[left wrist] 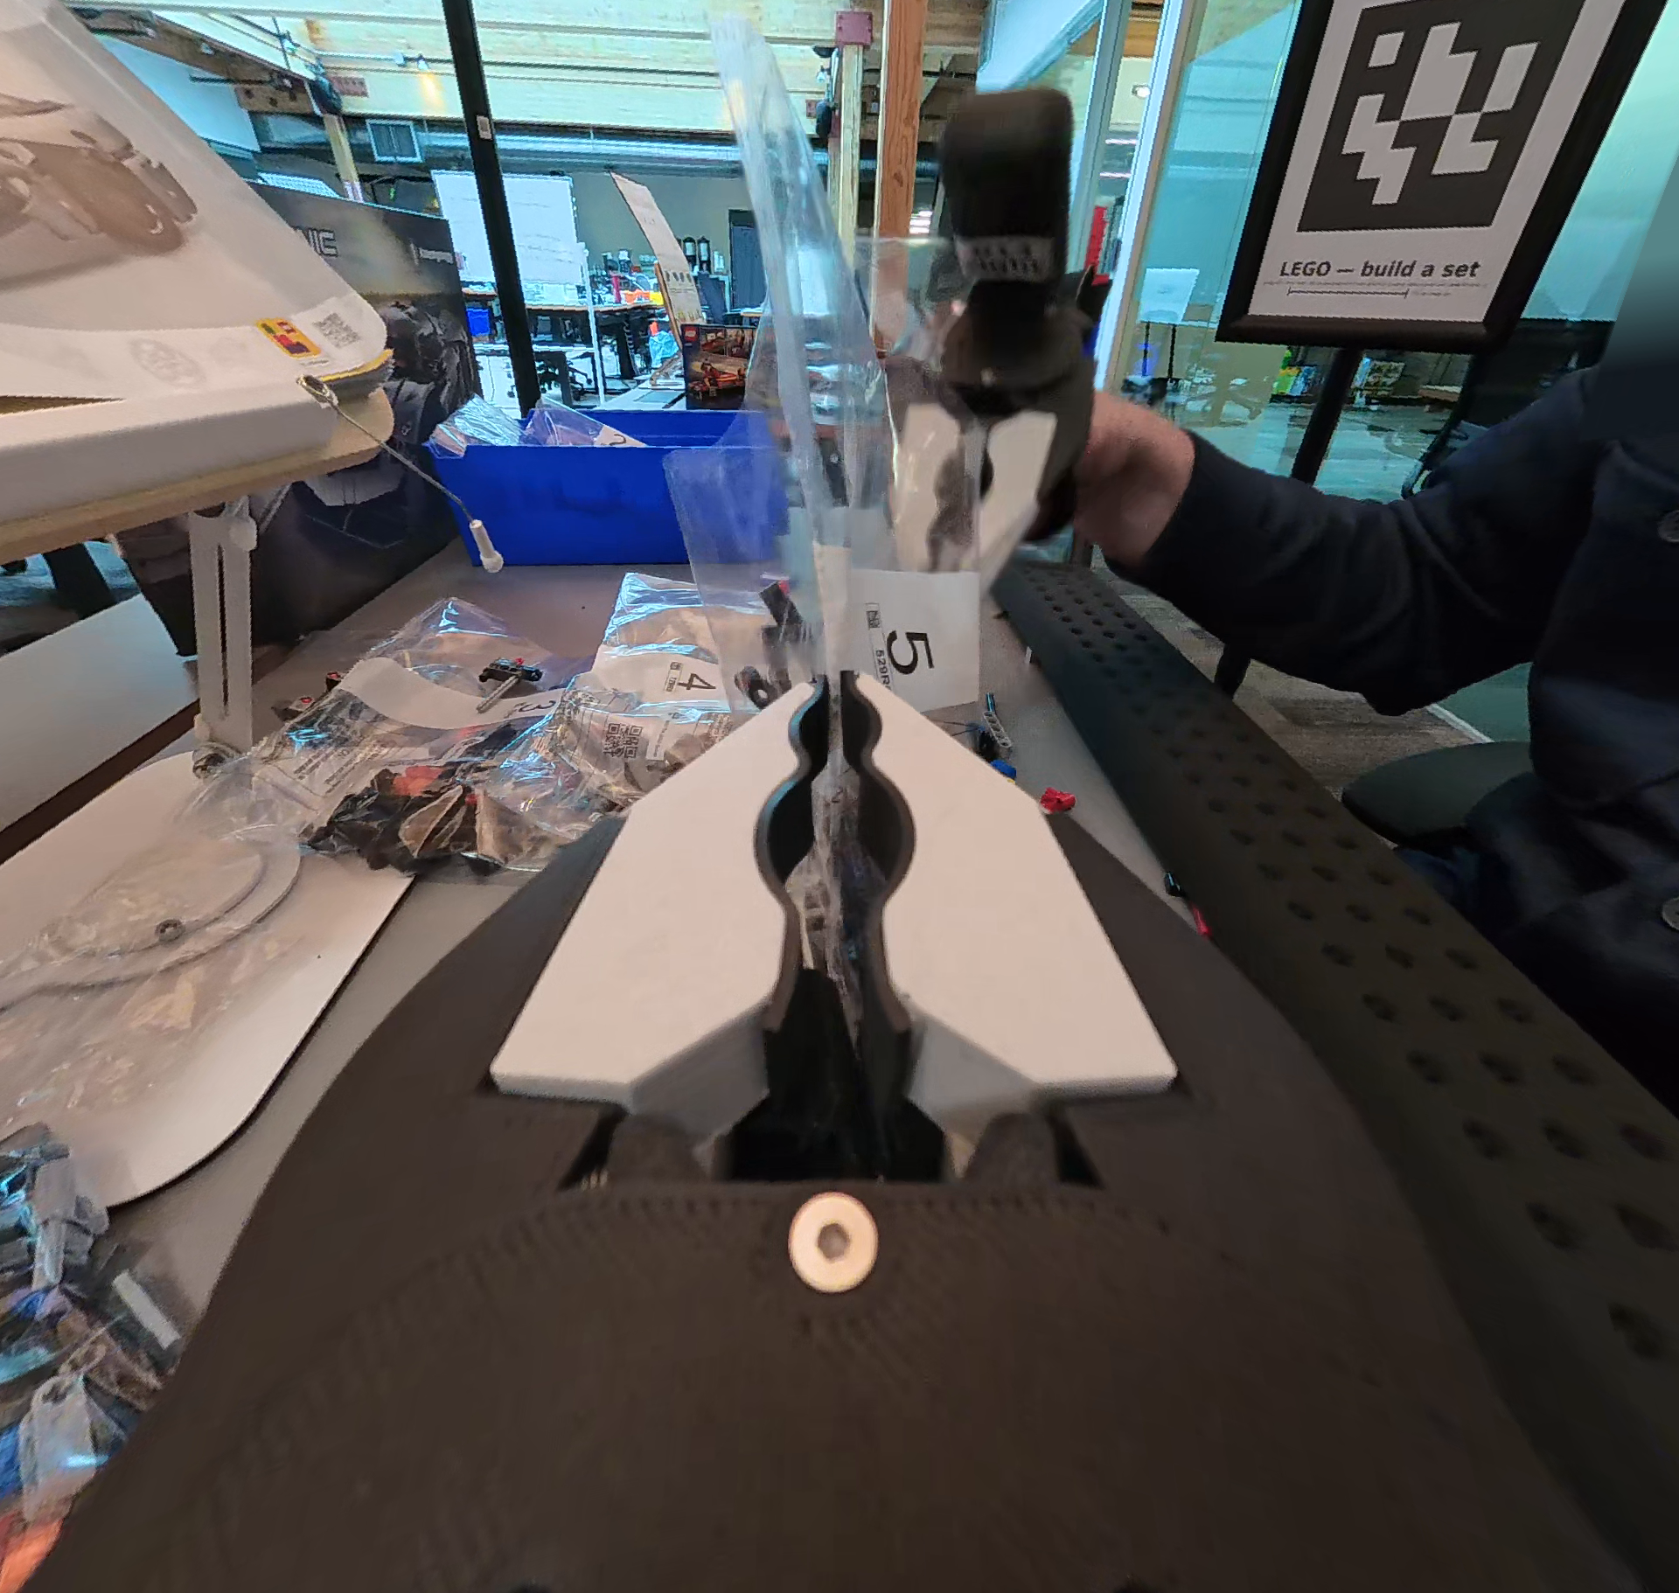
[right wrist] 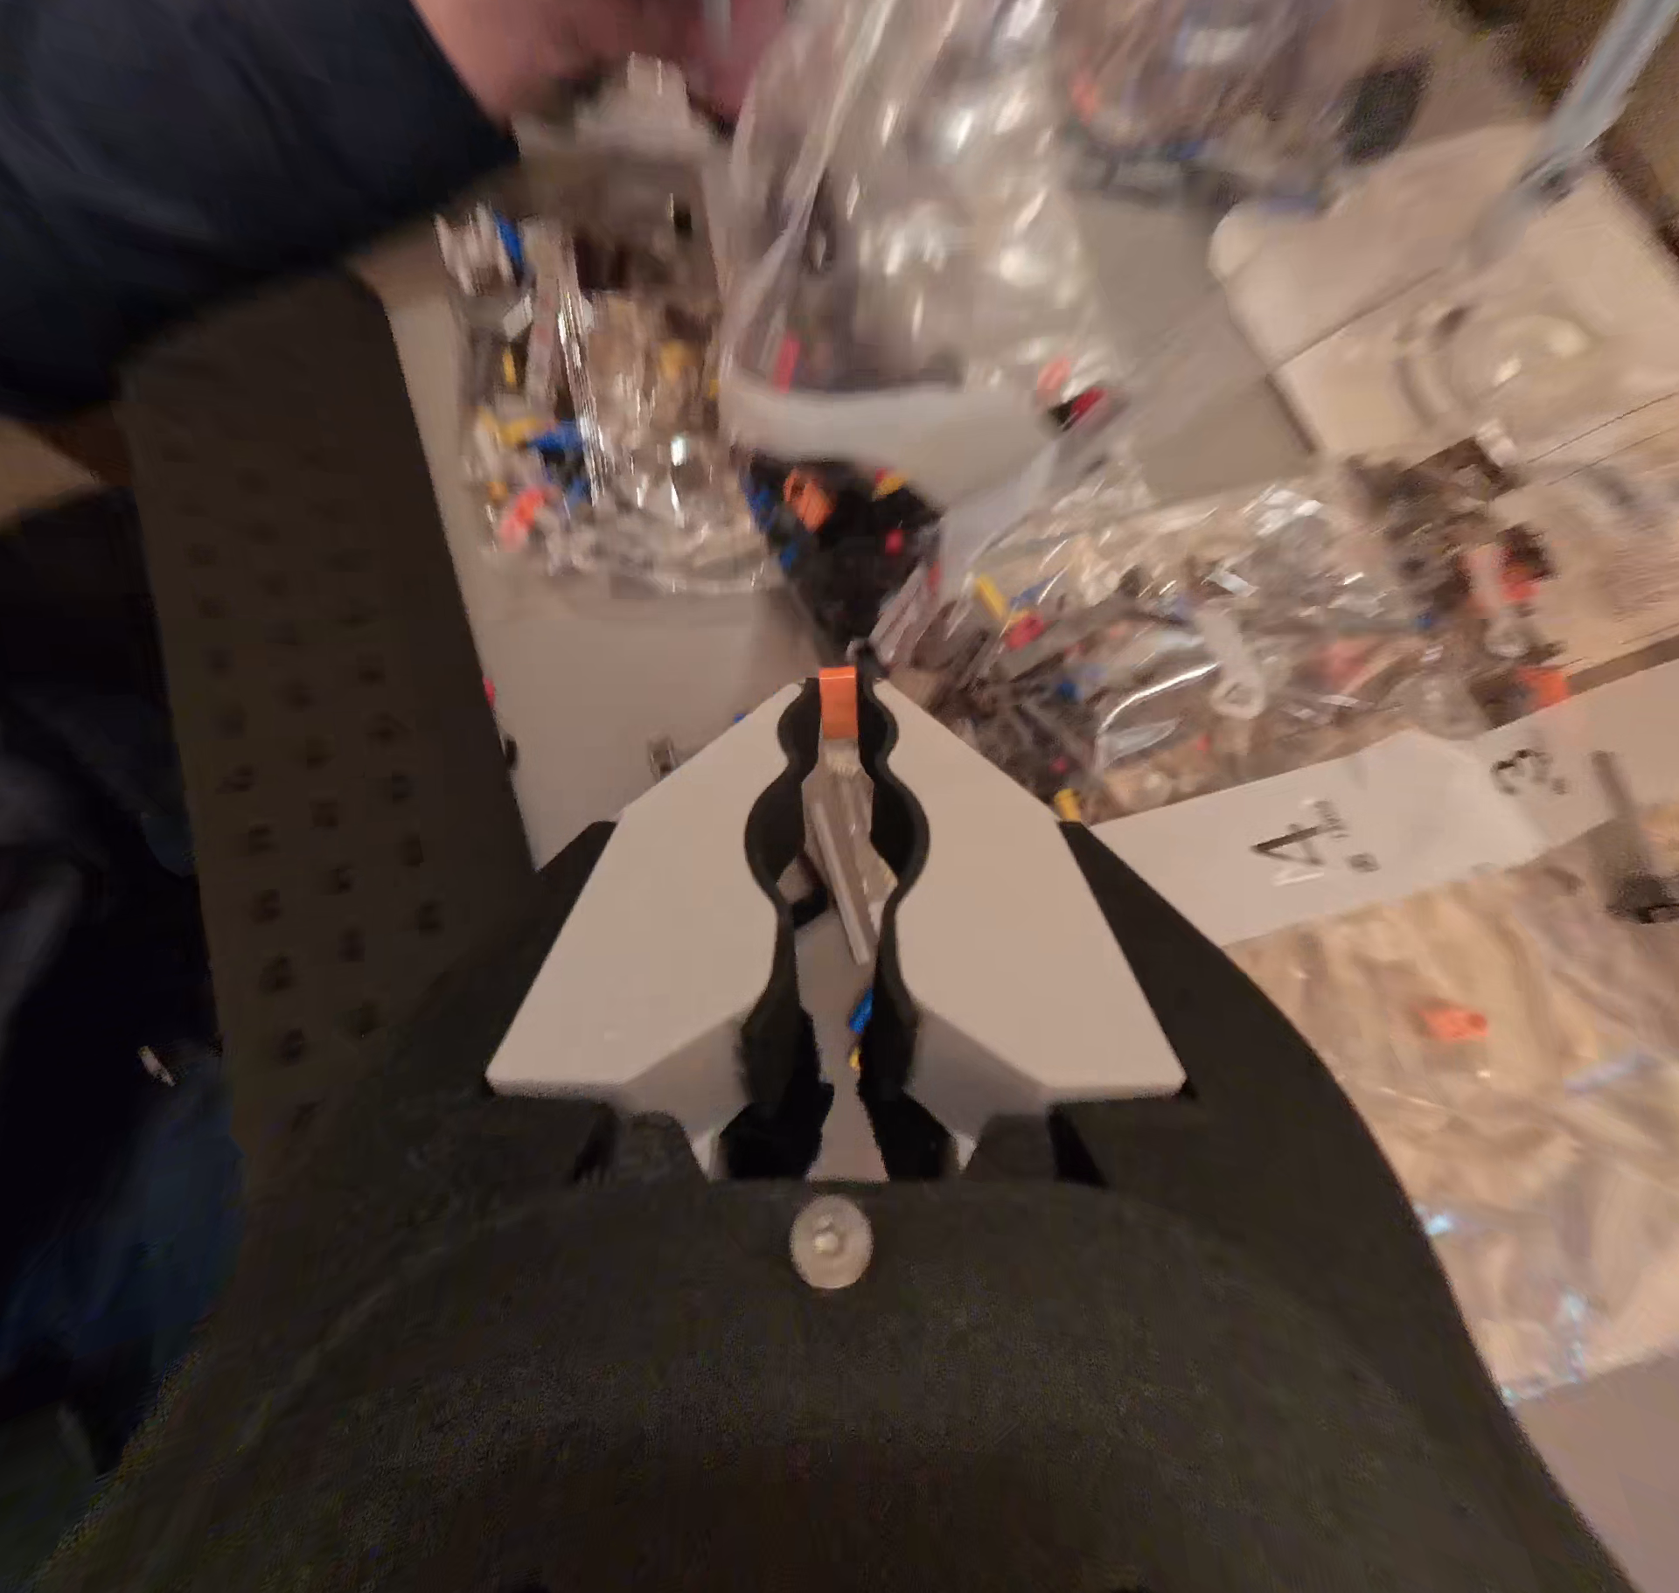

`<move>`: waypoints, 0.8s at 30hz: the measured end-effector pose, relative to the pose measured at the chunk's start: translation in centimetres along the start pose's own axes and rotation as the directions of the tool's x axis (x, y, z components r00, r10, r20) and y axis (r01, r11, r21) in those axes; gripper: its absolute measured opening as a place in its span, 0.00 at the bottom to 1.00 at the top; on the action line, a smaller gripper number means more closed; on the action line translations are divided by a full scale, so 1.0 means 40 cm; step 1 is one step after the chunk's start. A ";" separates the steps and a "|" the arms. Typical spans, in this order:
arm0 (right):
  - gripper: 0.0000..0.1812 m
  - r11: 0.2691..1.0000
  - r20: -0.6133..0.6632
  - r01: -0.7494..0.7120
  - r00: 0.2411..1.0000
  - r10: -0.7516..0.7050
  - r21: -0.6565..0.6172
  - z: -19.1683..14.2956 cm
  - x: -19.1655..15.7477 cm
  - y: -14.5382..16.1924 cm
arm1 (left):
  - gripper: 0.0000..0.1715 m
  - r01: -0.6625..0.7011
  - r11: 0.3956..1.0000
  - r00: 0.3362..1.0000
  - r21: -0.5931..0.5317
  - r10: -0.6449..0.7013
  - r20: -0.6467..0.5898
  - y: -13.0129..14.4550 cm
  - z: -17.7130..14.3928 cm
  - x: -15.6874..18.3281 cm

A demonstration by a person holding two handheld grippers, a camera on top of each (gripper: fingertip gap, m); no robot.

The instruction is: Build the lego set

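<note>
My left gripper (left wrist: pixel 834 686) is shut on the lower edge of a clear plastic parts bag (left wrist: pixel 799 368) and holds it upright above the table; the bag's white numbered label (left wrist: pixel 918 641) hangs just beyond the tips. My right gripper (left wrist: pixel 968 550), held by a hand, is behind the upper part of the bag, pointing down. In the right wrist view, my right gripper (right wrist: pixel 836 686) is nearly closed on a small orange-and-grey piece (right wrist: pixel 836 705) that sticks out at the tips. The bag (right wrist: pixel 909 187) is blurred above it.
An instruction booklet (left wrist: pixel 136 323) sits on a white stand at the left. A blue bin (left wrist: pixel 591 496) is at the back. Several numbered bags of pieces (left wrist: pixel 436 732) (right wrist: pixel 1226 623) cover the table. A black perforated rail (left wrist: pixel 1272 823) runs along the right, with a framed sign (left wrist: pixel 1435 123) behind it. Tip to tip, the grippers are about 15 cm apart.
</note>
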State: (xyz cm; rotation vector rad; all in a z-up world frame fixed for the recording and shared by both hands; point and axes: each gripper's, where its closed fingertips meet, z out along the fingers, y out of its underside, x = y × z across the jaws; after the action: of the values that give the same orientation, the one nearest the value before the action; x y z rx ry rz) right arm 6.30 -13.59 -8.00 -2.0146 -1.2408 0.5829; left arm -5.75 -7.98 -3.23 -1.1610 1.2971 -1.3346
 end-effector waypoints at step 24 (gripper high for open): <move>0.12 0.990 -0.140 -0.042 0.988 0.061 0.138 -0.164 0.025 -0.058 | 0.01 -0.009 1.000 0.999 0.009 0.009 -0.043 -0.007 -0.005 0.021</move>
State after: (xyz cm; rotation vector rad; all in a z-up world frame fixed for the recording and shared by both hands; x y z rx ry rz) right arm 9.82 -14.09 -1.94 -1.9441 -1.0386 0.5218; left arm -6.07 -8.78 -2.93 -1.1252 1.3244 -1.3640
